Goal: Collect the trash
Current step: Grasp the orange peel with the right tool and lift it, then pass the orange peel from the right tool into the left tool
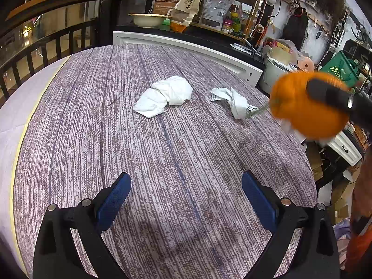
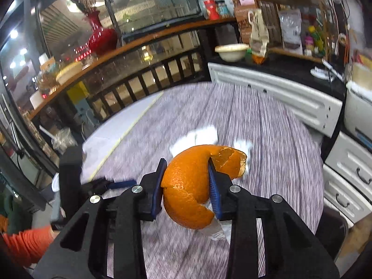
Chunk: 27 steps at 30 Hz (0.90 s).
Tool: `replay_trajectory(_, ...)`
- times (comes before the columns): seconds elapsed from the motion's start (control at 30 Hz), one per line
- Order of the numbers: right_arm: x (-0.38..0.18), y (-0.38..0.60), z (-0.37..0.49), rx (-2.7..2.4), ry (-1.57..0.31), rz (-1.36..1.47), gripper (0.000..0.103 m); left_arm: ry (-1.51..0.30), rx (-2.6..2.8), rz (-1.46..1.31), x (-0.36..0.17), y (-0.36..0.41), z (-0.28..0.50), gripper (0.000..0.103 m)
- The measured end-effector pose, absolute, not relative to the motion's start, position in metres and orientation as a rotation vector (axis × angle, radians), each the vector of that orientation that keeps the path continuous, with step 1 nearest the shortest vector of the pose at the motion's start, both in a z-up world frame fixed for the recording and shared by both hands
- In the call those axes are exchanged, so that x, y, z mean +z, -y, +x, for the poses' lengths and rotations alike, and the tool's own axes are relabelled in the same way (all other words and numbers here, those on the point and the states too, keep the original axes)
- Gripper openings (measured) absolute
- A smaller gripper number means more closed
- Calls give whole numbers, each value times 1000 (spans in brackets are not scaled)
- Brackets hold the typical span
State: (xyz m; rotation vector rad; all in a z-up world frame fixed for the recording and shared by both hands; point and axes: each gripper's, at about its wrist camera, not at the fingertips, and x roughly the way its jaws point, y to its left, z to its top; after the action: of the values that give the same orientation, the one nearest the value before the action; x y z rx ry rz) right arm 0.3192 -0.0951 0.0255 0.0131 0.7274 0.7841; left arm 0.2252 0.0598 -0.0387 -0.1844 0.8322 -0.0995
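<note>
The right gripper [image 2: 186, 183] clamps its jaws on a curled orange peel [image 2: 193, 186] above the worktop [image 1: 162, 151], and the thin peel may tear or slip out, while the left gripper [image 1: 186, 197] stands wide apart with nothing in it.

Both grippers, left gripper [image 1: 186, 200] and right gripper [image 2: 187, 186], have black skeletal frames with cut-out slots, silver round screws, and blue textured pads [image 1: 112, 201]; an orange sleeve [image 2: 28, 244] shows behind
</note>
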Motion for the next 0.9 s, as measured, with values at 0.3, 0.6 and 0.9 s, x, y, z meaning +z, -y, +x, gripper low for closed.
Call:
replay_trajectory(0.3, -37, 84, 301, 731, -815, -99, 43, -855, -36, -169, -41, -72, 210, 95)
replay_trajectory(0.6, -33, 115, 288, 675, -763, -102, 61, -855, -53, -178, -41, -66, 208, 95)
replay_trajectory(0.9, -45, 152, 263, 686, -795, -146, 58, -858, -96, -165, -41, -44, 210, 95)
